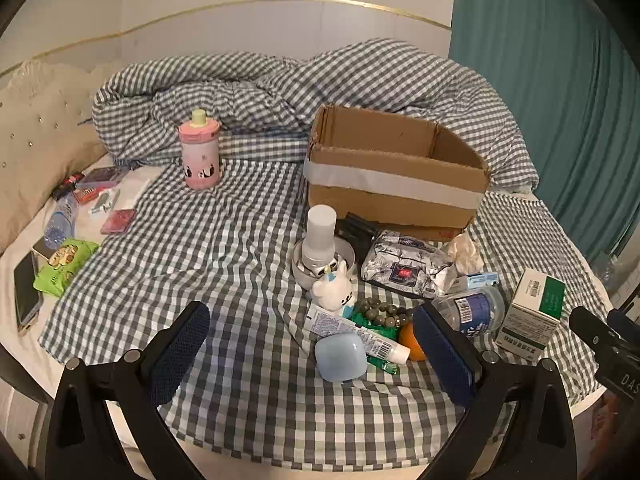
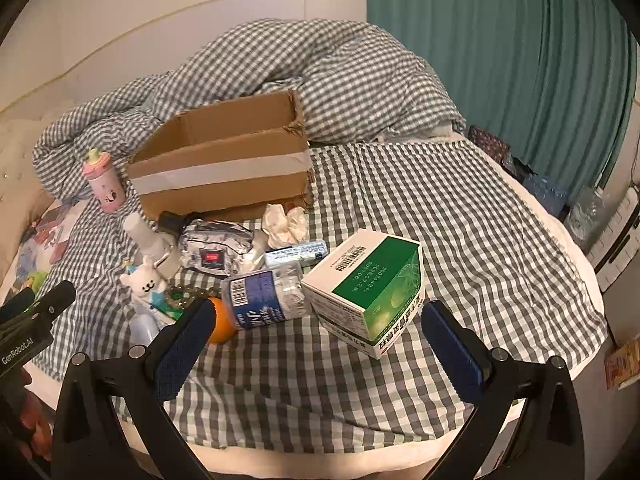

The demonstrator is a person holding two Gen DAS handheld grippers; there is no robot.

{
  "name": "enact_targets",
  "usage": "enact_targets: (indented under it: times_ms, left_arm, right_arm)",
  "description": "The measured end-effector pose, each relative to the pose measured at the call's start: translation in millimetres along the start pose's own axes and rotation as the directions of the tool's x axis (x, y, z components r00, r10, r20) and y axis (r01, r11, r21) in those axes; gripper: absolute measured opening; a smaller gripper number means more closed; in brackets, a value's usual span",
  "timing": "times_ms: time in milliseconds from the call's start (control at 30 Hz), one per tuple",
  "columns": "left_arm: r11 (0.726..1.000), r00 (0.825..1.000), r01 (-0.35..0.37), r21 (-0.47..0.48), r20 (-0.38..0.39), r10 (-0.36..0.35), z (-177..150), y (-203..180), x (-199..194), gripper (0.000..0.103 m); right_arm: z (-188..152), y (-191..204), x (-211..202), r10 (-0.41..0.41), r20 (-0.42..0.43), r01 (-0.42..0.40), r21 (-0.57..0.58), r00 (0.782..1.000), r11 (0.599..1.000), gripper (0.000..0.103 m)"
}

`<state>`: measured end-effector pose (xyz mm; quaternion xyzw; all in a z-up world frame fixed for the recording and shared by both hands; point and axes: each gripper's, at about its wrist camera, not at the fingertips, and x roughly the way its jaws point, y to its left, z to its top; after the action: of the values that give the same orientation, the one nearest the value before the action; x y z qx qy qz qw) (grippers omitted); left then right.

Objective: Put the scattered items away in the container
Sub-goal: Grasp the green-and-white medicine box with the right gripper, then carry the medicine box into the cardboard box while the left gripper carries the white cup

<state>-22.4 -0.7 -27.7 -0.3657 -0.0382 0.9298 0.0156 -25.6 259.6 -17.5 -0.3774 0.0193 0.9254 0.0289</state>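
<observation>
Your right gripper (image 2: pixel 316 340) hovers with jaws apart, the green-and-white box (image 2: pixel 368 284) just ahead between them, nearer than the cardboard box (image 2: pixel 224 168). Your left gripper (image 1: pixel 312 344) gapes around the blue case (image 1: pixel 341 357).

Left wrist view: taken from low over the near edge of the bed, facing the headboard wall; the cardboard box (image 1: pixel 396 184) lies at 1 o'clock, the clutter close below centre, and the other gripper's body enters at 4 o'clock. Right wrist view: taken from a station further right, at similar height and closeness, facing the same wall; the cardboard box (image 2: pixel 224 168) shifts to 11 o'clock, the left device shows at 8 o'clock. Shared field: box, clutter pile, green-and-white carton (image 1: pixel 532 312) (image 2: pixel 372 284), checked duvet (image 1: pixel 280 92) (image 2: pixel 320 76), teal curtain (image 1: pixel 536 80) (image 2: pixel 500 60).
</observation>
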Motion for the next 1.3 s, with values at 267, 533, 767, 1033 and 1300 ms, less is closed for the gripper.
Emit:
enact_targets:
  times_ms: [267, 533, 767, 1033, 1300]
  left_arm:
    - [1.0, 0.999, -0.018, -0.012, -0.03, 0.017, 17, 6, 46, 0.103]
    - [0.999, 0.997, -0.054, 0.008, -0.053, 0.054, 45, -1, 112, 0.103]
    - [0.999, 0.992, -0.048, 0.015, -0.119, 0.05, 58, -7, 167, 0.103]
    - [1.0, 0.991, -0.02, 0.018, -0.131, 0.022, 57, -13, 194, 0.09]
    - [0.999, 0.988, -0.019, 0.028, -0.156, 0.023, 56, -17, 206, 0.042]
  right_arm:
    - [12, -22, 34, -0.029, -0.053, 0.031, 0.041, 0.998, 0.999, 0.103]
    - [19, -41, 71, -0.071, -0.089, 0.077, 0.065, 0.993, 0.995, 0.103]
    - [24, -49, 97, -0.079, -0.116, 0.091, 0.1, 0.99, 0.991, 0.103]
    - [16, -37, 117, -0.164, -0.178, 0.185, 0.112, 0.97, 0.976, 0.103]
    - [6, -33, 123, -0.164, -0.222, 0.213, 0.221, 0.961, 0.952, 0.103]
